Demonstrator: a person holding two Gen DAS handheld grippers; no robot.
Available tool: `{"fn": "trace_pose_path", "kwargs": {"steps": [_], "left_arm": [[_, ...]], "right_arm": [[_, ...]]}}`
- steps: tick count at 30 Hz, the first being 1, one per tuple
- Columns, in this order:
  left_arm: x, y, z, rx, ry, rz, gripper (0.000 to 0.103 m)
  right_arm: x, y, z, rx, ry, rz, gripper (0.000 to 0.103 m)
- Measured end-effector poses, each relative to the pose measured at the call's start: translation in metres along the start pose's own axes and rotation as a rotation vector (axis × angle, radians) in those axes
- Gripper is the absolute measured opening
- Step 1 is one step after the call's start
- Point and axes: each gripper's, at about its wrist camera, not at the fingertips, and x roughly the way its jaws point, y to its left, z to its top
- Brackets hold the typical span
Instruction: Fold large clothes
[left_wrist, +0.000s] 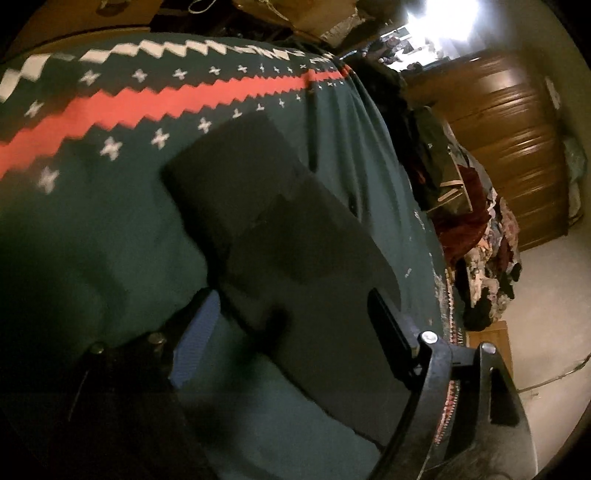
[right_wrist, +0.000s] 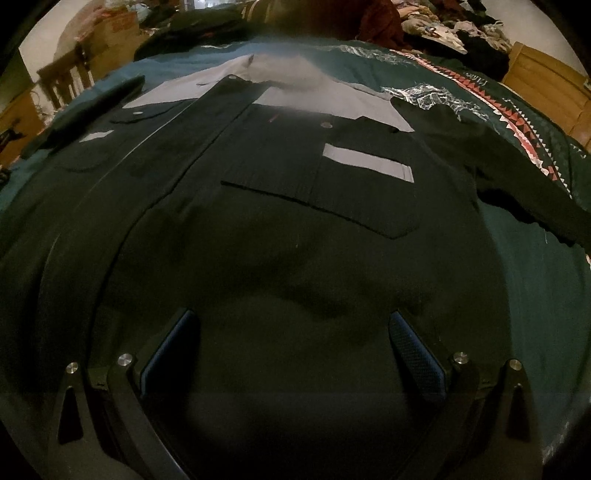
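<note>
Shirt (right_wrist: 280, 236) lies flat on the blanket (left_wrist: 92, 229); right gripper (right_wrist: 291, 354) spread above it, left gripper (left_wrist: 295, 332) spread around a sleeve.

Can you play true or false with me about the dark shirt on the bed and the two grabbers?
1. The dark shirt lies spread out, front side up. True.
2. The shirt has bright yellow patches. False: its patches are grey.
3. The blanket under it is green with a red zigzag stripe. True.
4. The right gripper is squeezed shut. False: its jaws stand wide apart over the shirt's lower part, with nothing pinched.
5. The left gripper holds a sock. False: it has dark cloth between its open fingers, no sock.
6. A heap of mixed clothes sits beyond the bed's edge. True.
</note>
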Motion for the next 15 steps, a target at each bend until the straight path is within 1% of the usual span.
{"fn": "trace_pose_path", "kwargs": {"steps": [4, 5, 6, 7, 8, 9, 10, 11, 12, 13, 14, 15], "left_arm": [[0.009, 0.001, 0.014, 0.002, -0.015, 0.005, 0.079], [0.010, 0.002, 0.015, 0.004, -0.021, 0.006, 0.076], [0.010, 0.002, 0.016, 0.006, -0.030, 0.010, 0.070], [0.011, 0.002, 0.017, 0.007, -0.038, 0.014, 0.065], [0.013, 0.002, 0.019, 0.003, -0.041, 0.020, 0.051], [0.015, 0.006, 0.019, -0.010, -0.046, 0.035, 0.034], [0.017, 0.007, 0.020, -0.019, -0.048, 0.043, 0.026], [0.018, 0.010, 0.020, -0.025, -0.050, 0.052, 0.007], [0.018, 0.009, 0.019, -0.021, -0.050, 0.057, 0.005], [0.014, 0.002, 0.016, 0.009, -0.065, 0.075, 0.004], [0.009, -0.012, 0.012, 0.053, -0.080, 0.077, 0.003], [0.001, -0.034, 0.004, 0.114, -0.098, 0.047, 0.003]], "right_arm": [[0.003, 0.000, 0.004, 0.003, -0.003, -0.002, 0.103], [0.003, 0.000, 0.004, 0.002, -0.005, -0.003, 0.103], [0.003, 0.000, 0.004, 0.002, -0.007, -0.003, 0.103], [0.003, -0.001, 0.004, 0.002, -0.011, -0.003, 0.103], [0.003, 0.000, 0.004, 0.003, -0.013, -0.004, 0.103], [0.003, 0.000, 0.004, 0.004, -0.014, -0.004, 0.103], [0.003, 0.000, 0.004, 0.004, -0.014, -0.005, 0.103], [0.003, 0.000, 0.004, 0.006, -0.013, -0.005, 0.103], [0.003, 0.000, 0.005, 0.007, -0.013, -0.005, 0.103], [0.003, -0.001, 0.005, 0.007, -0.011, -0.004, 0.103], [0.003, -0.001, 0.006, 0.007, -0.009, -0.002, 0.103], [0.003, -0.001, 0.006, 0.008, -0.004, 0.000, 0.103]]}}
